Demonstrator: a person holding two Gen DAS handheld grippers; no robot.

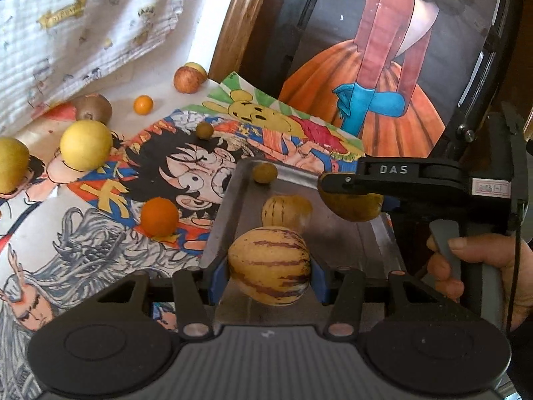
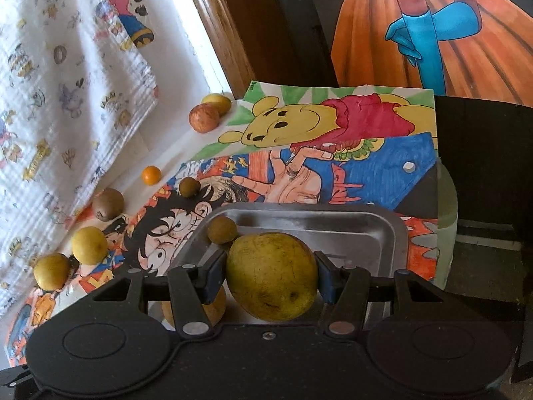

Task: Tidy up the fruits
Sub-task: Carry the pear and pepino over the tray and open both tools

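We hold the left gripper (image 1: pixel 269 271) with its blue-padded fingers (image 1: pixel 218 278) clamped on a striped yellow melon (image 1: pixel 269 265), which hangs over the near end of the metal tray (image 1: pixel 233 196); the right gripper (image 2: pixel 271 276) has its fingers (image 2: pixel 328 280) clamped on a yellow-green mango (image 2: pixel 271 276), also above the tray (image 2: pixel 393 233). In the left view, the tray carries a second striped melon (image 1: pixel 283 211) and a small brown fruit (image 1: pixel 265 172) at its far corner; the mango (image 1: pixel 353 208) shows there under the right gripper's black arm. On the counter (image 1: pixel 160 106), covered in coloured cartoon drawings (image 1: pixel 186 166), lie an orange (image 1: pixel 159 216), a small orange fruit (image 1: pixel 143 104), two yellow round fruits (image 1: pixel 86 145), a kiwi (image 1: pixel 93 108), a reddish apple (image 1: pixel 188 80) touching a yellow fruit (image 1: pixel 196 66) behind it, and another small brown fruit (image 1: pixel 204 130); a patterned cloth (image 1: pixel 83 26) drapes at the left.
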